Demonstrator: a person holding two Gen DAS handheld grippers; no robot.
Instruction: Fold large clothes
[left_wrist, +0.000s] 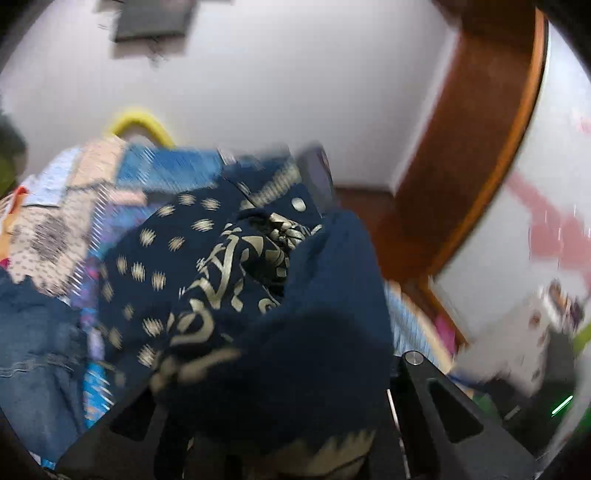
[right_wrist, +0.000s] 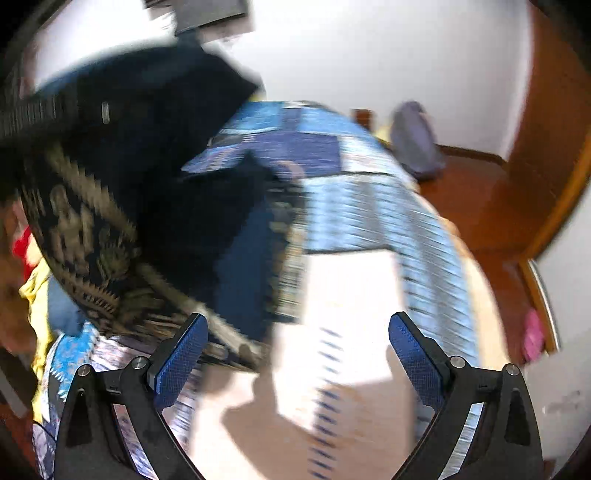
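Garment (right_wrist: 122, 206) lies on bedspread (right_wrist: 369, 206); jeans (left_wrist: 33, 332) at its left.

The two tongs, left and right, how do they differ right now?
The left tongs are shut on the navy cloth; the right tongs are open and hold nothing. Cloth hides the left tongs' pads; the right tongs' blue pads show plainly. Both have black frames and point down over the bed.

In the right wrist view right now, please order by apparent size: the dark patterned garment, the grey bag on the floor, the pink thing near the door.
1. dark patterned garment, though nearness to the camera enlarges it
2. grey bag
3. pink thing
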